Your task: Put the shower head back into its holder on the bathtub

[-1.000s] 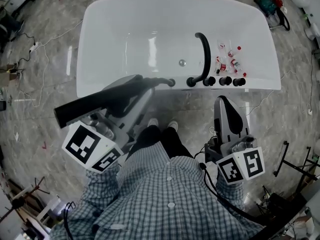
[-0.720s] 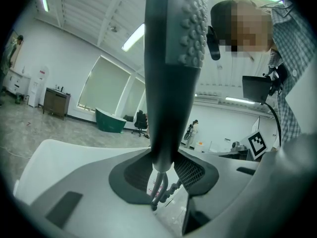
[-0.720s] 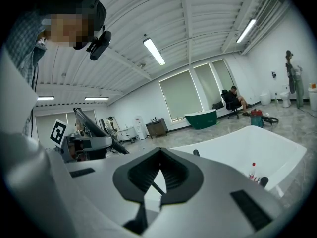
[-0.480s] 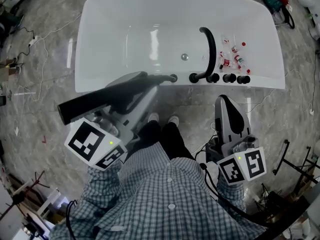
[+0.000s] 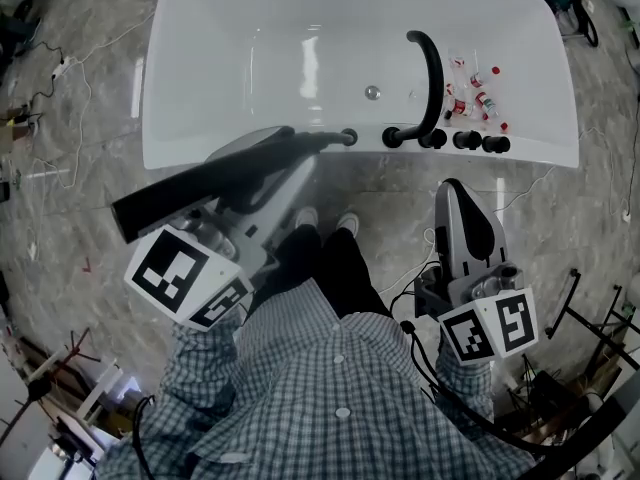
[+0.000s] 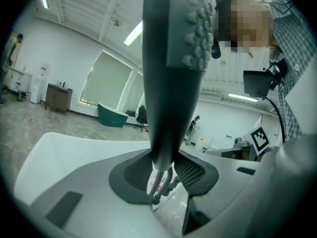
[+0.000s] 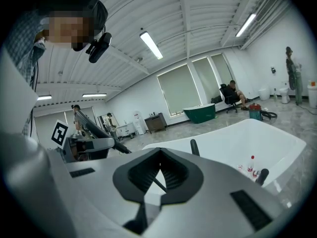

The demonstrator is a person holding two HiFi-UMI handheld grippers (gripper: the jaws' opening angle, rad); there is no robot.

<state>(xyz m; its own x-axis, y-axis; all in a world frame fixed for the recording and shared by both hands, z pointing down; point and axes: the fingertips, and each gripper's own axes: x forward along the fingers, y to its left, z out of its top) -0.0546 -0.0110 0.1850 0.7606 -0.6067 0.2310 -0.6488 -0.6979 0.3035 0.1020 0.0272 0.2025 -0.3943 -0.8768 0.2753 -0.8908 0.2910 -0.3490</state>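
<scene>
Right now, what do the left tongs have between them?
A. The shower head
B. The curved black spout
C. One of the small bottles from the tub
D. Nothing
A: in the left gripper view the left tongs are closed on the handle of the dark shower head, which rises toward the camera with its nubbed spray face showing.

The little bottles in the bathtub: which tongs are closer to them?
Right. The right tongs point at the bathtub rim just in front of the little bottles. The left tongs, holding the shower head, are farther off to the left.
</scene>
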